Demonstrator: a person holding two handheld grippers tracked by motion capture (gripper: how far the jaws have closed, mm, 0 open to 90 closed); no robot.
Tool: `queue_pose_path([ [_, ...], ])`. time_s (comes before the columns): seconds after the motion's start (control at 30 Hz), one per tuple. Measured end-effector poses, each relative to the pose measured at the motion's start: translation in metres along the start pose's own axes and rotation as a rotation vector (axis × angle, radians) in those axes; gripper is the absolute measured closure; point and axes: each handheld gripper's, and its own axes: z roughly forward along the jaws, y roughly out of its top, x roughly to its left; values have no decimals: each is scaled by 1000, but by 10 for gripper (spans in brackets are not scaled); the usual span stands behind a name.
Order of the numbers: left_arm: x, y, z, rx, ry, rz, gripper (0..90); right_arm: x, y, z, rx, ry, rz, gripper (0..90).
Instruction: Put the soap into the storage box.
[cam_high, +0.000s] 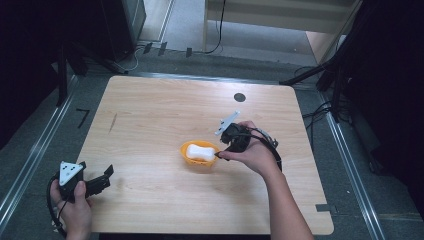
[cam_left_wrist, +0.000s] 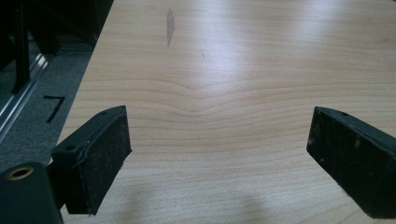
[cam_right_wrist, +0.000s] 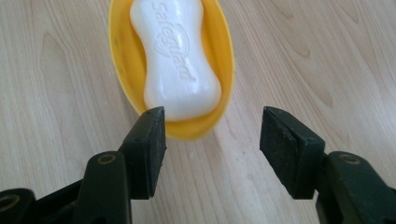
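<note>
A white bar of soap (cam_high: 200, 151) (cam_right_wrist: 177, 60) lies in a small yellow-orange oval dish (cam_high: 186, 159) (cam_right_wrist: 122, 65) near the middle of the wooden table (cam_high: 150, 110). My right gripper (cam_high: 220, 154) (cam_right_wrist: 213, 112) is at the dish's right end, with its jaws apart just short of the rim and nothing between them. My left gripper (cam_high: 107, 172) (cam_left_wrist: 219, 126) rests at the table's front left corner. It stands wide open over bare wood and points across the table.
A small black round mark (cam_high: 239, 97) sits near the far edge of the table, and a dark streak (cam_high: 113, 122) (cam_left_wrist: 170, 25) marks the wood at the left. Dark stands and cables surround the table on the grey floor.
</note>
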Motion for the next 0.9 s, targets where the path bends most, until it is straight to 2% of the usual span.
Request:
queue_pose_path([
  [0.27, 0, 0, 0, 0, -1, 4, 68, -4, -20, -7, -8, -10, 48, 408],
  [0.67, -1, 0, 0, 1, 2, 8, 68, -6, -51, -9, -5, -21, 109, 382],
  [0.9, -1, 0, 0, 1, 1, 8, 68, -6, -68, -10, -16, -45, 149, 333],
])
